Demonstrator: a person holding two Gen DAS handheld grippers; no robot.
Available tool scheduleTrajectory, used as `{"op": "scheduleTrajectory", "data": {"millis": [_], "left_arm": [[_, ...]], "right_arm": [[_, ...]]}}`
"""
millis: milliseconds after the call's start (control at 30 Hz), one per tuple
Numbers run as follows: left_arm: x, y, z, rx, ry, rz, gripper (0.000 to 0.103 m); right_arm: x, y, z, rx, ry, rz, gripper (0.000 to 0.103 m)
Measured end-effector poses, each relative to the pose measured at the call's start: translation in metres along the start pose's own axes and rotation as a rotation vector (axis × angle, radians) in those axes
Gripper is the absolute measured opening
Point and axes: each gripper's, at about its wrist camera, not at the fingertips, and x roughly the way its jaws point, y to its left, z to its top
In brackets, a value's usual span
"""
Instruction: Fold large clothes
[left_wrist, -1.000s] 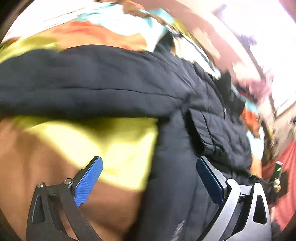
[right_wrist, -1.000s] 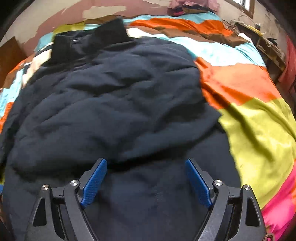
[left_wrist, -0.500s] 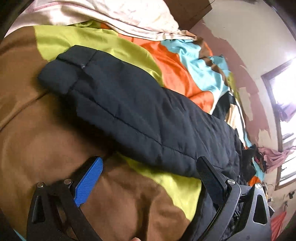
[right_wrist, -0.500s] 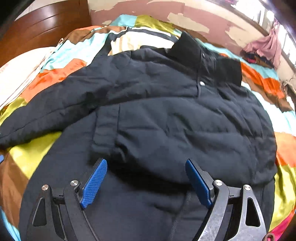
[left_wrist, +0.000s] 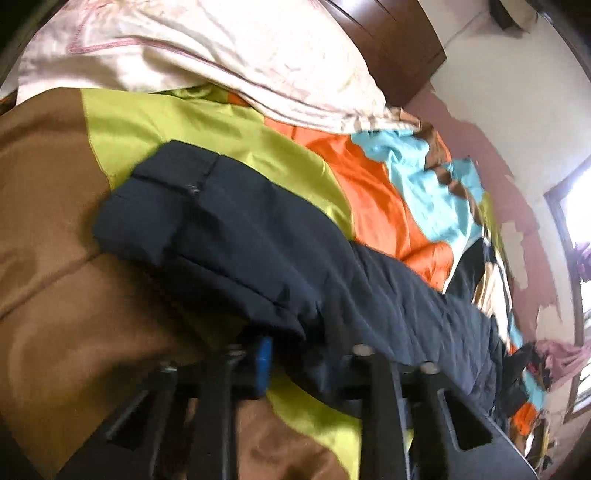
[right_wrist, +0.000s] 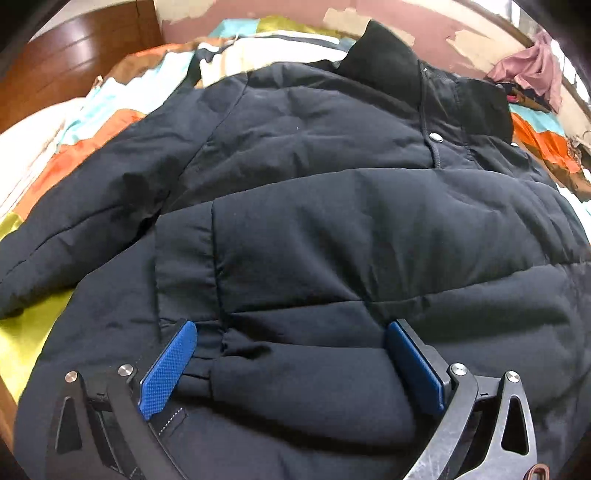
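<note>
Left wrist view. The jacket (left_wrist: 258, 236) is dark, padded, and lies on a multicoloured bedspread (left_wrist: 373, 192). One sleeve (left_wrist: 207, 221) extends across the brown and yellow-green patches, with its cuff toward the upper left. The left gripper (left_wrist: 291, 354) has just been closing. Its jaws now stand together on the lower edge of the sleeve: fabric bunches over the blue pad (left_wrist: 264, 363) and hides the fingertips. A pale pillow (left_wrist: 207, 51) lies beyond the sleeve, against a wooden headboard (left_wrist: 391, 40). A peeling pink wall (left_wrist: 517, 206) and a window (left_wrist: 580, 236) are at the right.

Right wrist view. The jacket (right_wrist: 332, 206) is spread front-up and fills most of the frame. The collar (right_wrist: 399, 62) points away from the camera. A snap (right_wrist: 438, 137) is visible below the collar. The right gripper (right_wrist: 291, 354) has just been opening. Its jaws stand wide apart over the lower front of the jacket. A fold of padded fabric lies between the blue pads (right_wrist: 170, 365); the left pad lies against the fold, and the right pad's contact cannot be determined. The bedspread (right_wrist: 543, 140) is visible around the jacket. A pink garment (right_wrist: 532, 70) lies at the far right, near the wall.
</note>
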Motion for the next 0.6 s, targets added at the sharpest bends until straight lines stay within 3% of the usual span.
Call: {"op": "scheduleTrajectory", "data": {"millis": [133,233,300,433,500,600], "left_arm": [[-0.023,-0.017,0.005,0.026,-0.114,-0.091,0.006],[-0.053,-0.050,0.002,0.131,-0.238,-0.208,0.005],[-0.068,-0.072,-0.003,0.216,-0.293,-0.274,0.005],[-0.098,-0.117,-0.032,0.441,-0.364,-0.439,0.005],[-0.107,-0.136,-0.051,0.523,-0.400,-0.465,0.005],[-0.111,-0.165,-0.081,0.634,-0.382,-0.539,0.005]], "right_arm": [[-0.001,-0.001,-0.003,0.002,-0.026,0.006,0.103],[-0.004,-0.003,-0.002,0.009,-0.026,0.025,0.103],[-0.015,-0.011,0.000,0.037,-0.025,0.094,0.103],[-0.052,-0.048,0.002,0.202,-0.023,0.173,0.103],[-0.072,-0.074,-0.002,0.274,-0.025,0.203,0.103],[-0.101,-0.113,-0.009,0.320,-0.050,0.223,0.103]]}}
